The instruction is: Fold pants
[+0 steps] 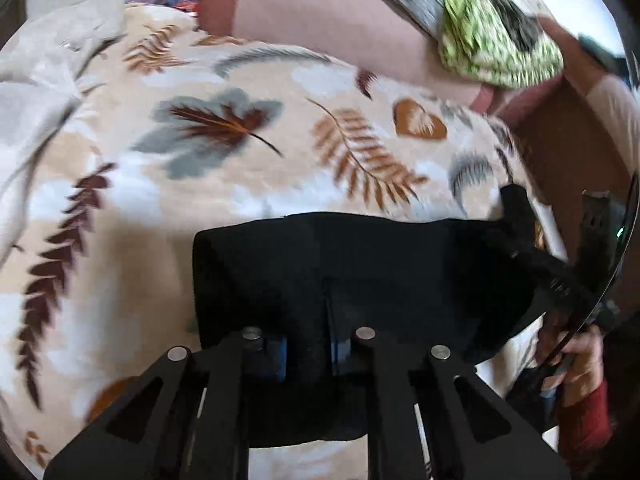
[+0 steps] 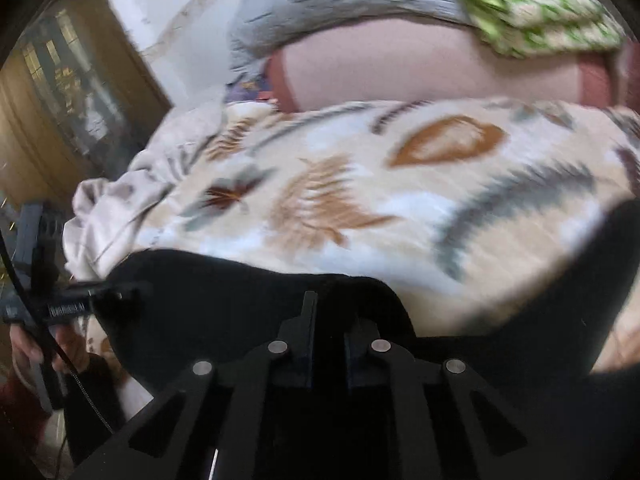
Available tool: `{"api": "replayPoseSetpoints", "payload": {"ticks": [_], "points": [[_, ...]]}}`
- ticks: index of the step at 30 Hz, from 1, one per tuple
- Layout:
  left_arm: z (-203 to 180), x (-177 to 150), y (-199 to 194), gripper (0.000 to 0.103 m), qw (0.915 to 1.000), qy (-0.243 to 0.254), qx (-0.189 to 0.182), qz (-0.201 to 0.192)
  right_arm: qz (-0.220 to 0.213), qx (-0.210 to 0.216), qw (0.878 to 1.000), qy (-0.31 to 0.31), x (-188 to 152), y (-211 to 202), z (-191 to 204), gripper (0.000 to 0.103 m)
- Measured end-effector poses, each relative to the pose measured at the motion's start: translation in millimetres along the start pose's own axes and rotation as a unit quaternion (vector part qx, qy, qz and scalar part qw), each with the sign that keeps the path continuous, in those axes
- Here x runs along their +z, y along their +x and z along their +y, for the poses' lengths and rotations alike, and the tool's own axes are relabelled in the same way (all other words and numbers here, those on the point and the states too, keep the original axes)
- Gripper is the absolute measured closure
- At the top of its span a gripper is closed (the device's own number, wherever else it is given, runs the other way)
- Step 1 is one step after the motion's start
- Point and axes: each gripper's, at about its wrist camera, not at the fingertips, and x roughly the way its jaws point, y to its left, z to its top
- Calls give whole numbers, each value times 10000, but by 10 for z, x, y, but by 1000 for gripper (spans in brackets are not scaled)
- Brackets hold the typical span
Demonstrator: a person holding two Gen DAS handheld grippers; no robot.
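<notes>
Pants point(image 1: 340, 280): black, bunched and raised off the leaf-print blanket point(image 1: 248, 152), stretched as a dark band between the 2 grippers. Left gripper point(image 1: 308, 354) has its fingers drawn close on a pinch of the black cloth; blue pads show on either side of the fold between them, so it reads as clamped on the pants. Right gripper point(image 2: 326, 344) likewise has its fingers nearly together with black fabric humped over and around the tips; judged gripping the pants, though dark cloth on dark fingers makes the exact contact hard to read. In the left wrist view the right gripper sits at far right, at the other end of the band; in the right wrist view the left one sits at far left, a hand point(image 2: 28, 344) wrapped round its handle. Holding 2 separated points along 1 edge likely keeps the cloth taut and square so it can be carried over as a flat fold rather than a crumple. More black fabric trails off to the right of the right gripper, slack. Ahead of both grippers: open blanket, then a pink pillow point(image 2: 420, 76), a grey cloth point(image 2: 340, 4) and a green patterned cloth point(image 2: 528, 8) piled beyond it. Crumpled beige sheet point(image 2: 132, 196) lies forward-left of the right gripper, near the bed edge. Nothing lies on the blanket directly ahead. Both views are motion-blurred.
</notes>
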Motion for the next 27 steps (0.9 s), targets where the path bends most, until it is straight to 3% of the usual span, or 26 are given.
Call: {"api": "replayPoseSetpoints", "payload": {"ticks": [3, 4, 6, 8, 10, 11, 14, 17, 21, 22, 23, 25, 27], "points": [[216, -12, 91, 92, 9992, -150, 335, 170, 169, -74, 9998, -17, 5, 245, 139, 82], [237, -34, 162, 91, 9989, -171, 321, 284, 352, -91, 9993, 85, -8, 325, 116, 74], [302, -99, 326, 86, 9972, -303, 465, 511, 455, 27, 9987, 215, -18, 295, 18, 71], [307, -112, 373, 83, 9967, -397, 501, 506, 198, -71, 9993, 324, -17, 27, -166, 62], [302, -93, 359, 64, 9968, -425, 481, 475, -156, -316, 9984, 453, 22, -319, -410, 47], [311, -87, 344, 60, 9968, -469, 436, 483, -353, -502, 9967, 536, 65, -489, -555, 38], [339, -60, 259, 58, 9964, -591, 457, 396, -727, -1336, 9847, 853, 226, -878, -1022, 30], [345, -35, 121, 56, 9958, -591, 680, 147, -435, -2200, 9693, 1012, 447, -825, -1466, 30], [375, 3, -10, 52, 9949, -724, 698, 21, 105, -2473, 9612, 1221, 643, -426, -1936, 31], [373, 10, -41, 52, 9947, -742, 712, -4, 307, -2388, 9629, 1217, 654, -321, -2000, 46], [359, 18, -72, 52, 9945, -722, 761, -42, 436, -2257, 9663, 1159, 635, -274, -2023, 89], [303, 28, -108, 52, 9941, -651, 864, -106, 438, -2062, 9742, 801, 604, -362, -1911, 93], [221, 36, -135, 52, 9948, -579, 818, -174, -124, -2026, 9787, 317, 481, -749, -1704, 93]]}}
